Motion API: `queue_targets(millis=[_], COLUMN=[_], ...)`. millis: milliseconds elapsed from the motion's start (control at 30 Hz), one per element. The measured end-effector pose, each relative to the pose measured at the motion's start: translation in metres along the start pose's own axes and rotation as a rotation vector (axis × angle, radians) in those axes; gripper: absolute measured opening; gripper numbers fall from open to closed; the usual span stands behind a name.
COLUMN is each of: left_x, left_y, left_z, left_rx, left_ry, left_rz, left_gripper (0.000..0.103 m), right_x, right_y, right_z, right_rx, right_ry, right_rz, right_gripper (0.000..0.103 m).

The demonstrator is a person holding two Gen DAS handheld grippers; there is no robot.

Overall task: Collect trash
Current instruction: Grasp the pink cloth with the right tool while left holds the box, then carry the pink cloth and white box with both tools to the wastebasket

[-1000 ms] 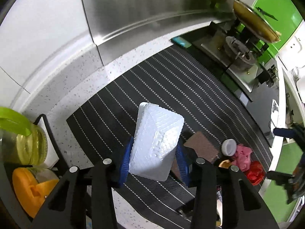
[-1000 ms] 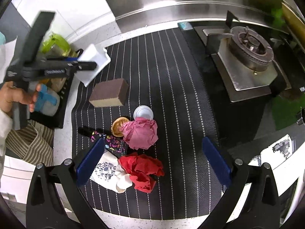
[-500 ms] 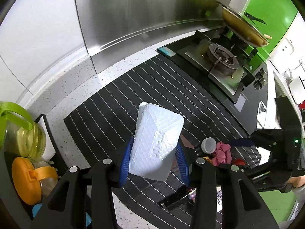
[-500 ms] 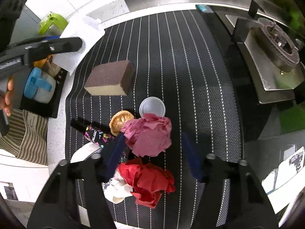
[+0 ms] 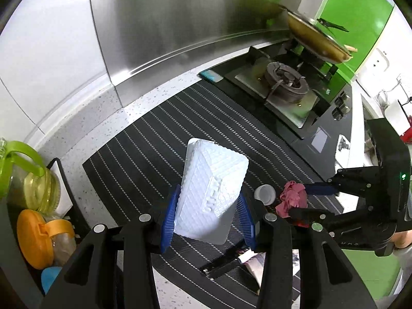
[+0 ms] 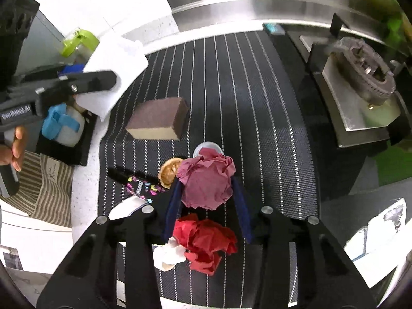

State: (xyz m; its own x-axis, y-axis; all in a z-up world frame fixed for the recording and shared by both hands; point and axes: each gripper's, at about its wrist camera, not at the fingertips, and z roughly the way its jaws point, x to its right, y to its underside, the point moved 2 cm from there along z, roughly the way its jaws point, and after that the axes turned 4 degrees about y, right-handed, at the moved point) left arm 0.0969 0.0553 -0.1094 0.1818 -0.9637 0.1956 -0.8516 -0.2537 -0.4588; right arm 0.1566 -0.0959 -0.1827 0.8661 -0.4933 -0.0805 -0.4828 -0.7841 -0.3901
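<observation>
My left gripper (image 5: 208, 215) is shut on a white foam tray (image 5: 211, 190) and holds it above the striped black mat (image 5: 159, 134); the tray also shows in the right wrist view (image 6: 113, 74). My right gripper (image 6: 207, 207) is shut on a crumpled pink paper ball (image 6: 206, 180), which also shows in the left wrist view (image 5: 292, 198). Below it on the mat lie a crumpled red paper (image 6: 206, 242), a white scrap (image 6: 170, 255), a colourful dark wrapper (image 6: 136, 182), a round brown piece (image 6: 168, 171) and a white cap (image 5: 265, 194).
A brown sponge block (image 6: 159, 121) lies on the mat. A gas stove (image 5: 285, 82) with a pan (image 5: 316, 38) stands at the right. A black rack at the left holds an oil bottle (image 5: 33, 180) and jars (image 5: 38, 234). A steel backsplash (image 5: 167, 20) runs behind.
My right gripper moved down over the pink paper ball and closed on it. My left gripper kept hold of the foam tray, and its view swung towards the stove.
</observation>
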Motion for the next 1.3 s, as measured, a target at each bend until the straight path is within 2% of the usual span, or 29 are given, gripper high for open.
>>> queue_targets(millis=[167, 267, 400, 500, 667, 933, 1100, 1300], left_x=[0.019, 0.038, 0.073, 0.106, 0.175, 0.3, 0.359, 0.404], left_y=[0.0, 0.001, 0.004, 0.009, 0.024, 0.07, 0.106, 0.143], left_z=[-0.016, -0.027, -0.037, -0.039, -0.04, -0.032, -0.005, 0.052], left_rx=[0.017, 0.024, 0.035, 0.031, 0.018, -0.014, -0.05, -0.108], left_ry=[0.026, 0.056, 0.118, 0.175, 0.285, 0.432, 0.468, 0.442], left_rz=[0.048, 0.11, 0.222, 0.321, 0.481, 0.689, 0.734, 0.723], left_gripper=[0.042, 0.042, 0.042, 0.042, 0.042, 0.042, 0.042, 0.042], right_x=[-0.004, -0.003, 0.002, 0.009, 0.022, 0.052, 0.08, 0.132], right_y=[0.003, 0.012, 0.039, 0.07, 0.145, 0.283, 0.362, 0.432], right_z=[-0.04, -0.07, -0.111, -0.141, -0.186, -0.229, -0.229, -0.191], right_rx=[0.07, 0.12, 0.203, 0.261, 0.323, 0.335, 0.302, 0.238], right_ry=[0.032, 0.072, 0.143, 0.21, 0.327, 0.472, 0.518, 0.478], right_rz=[0.03, 0.081, 0.185, 0.285, 0.465, 0.727, 0.829, 0.858], right_gripper=[0.04, 0.04, 0.04, 0.04, 0.04, 0.04, 0.04, 0.04])
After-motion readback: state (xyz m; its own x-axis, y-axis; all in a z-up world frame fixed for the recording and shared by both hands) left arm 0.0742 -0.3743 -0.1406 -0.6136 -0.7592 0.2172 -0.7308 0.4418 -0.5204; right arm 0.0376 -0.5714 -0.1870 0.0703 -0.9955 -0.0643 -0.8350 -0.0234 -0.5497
